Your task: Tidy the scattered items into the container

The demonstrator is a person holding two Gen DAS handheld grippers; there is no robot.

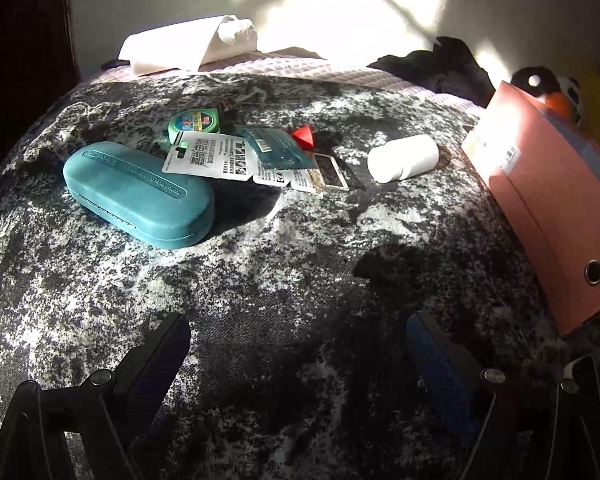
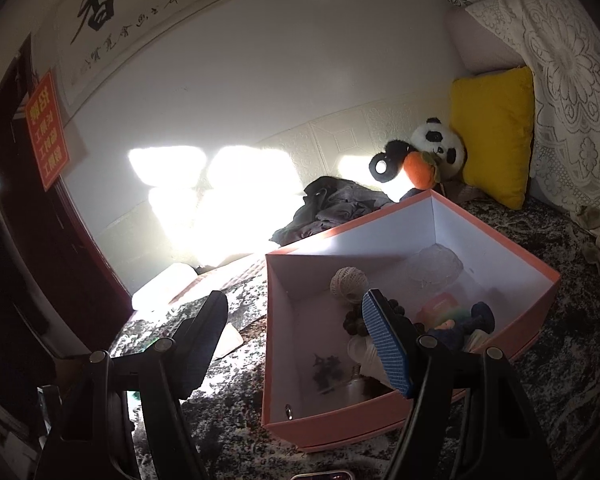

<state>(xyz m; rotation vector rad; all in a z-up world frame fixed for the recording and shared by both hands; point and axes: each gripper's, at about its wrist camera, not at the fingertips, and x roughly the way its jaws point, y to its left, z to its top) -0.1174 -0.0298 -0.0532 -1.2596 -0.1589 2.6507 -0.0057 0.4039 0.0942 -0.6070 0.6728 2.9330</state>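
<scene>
Meanwhile, the left gripper (image 1: 298, 344) is hovering wide open and empty over the mottled blanket (image 1: 284, 264), low in the frame. Above it a teal case (image 1: 138, 194), packets (image 1: 236, 158) and a white bottle (image 1: 404, 159) are lying scattered. The right gripper (image 2: 296, 336) is gaping empty at the pink box's (image 2: 340, 428) near corner, lower centre.

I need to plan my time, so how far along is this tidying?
Partly done. The pink cardboard box already holds a twine ball and other bits. Both the left gripper and right gripper are open and empty. The teal glasses case, white plastic bottle, green tape measure and packets remain outside.
</scene>
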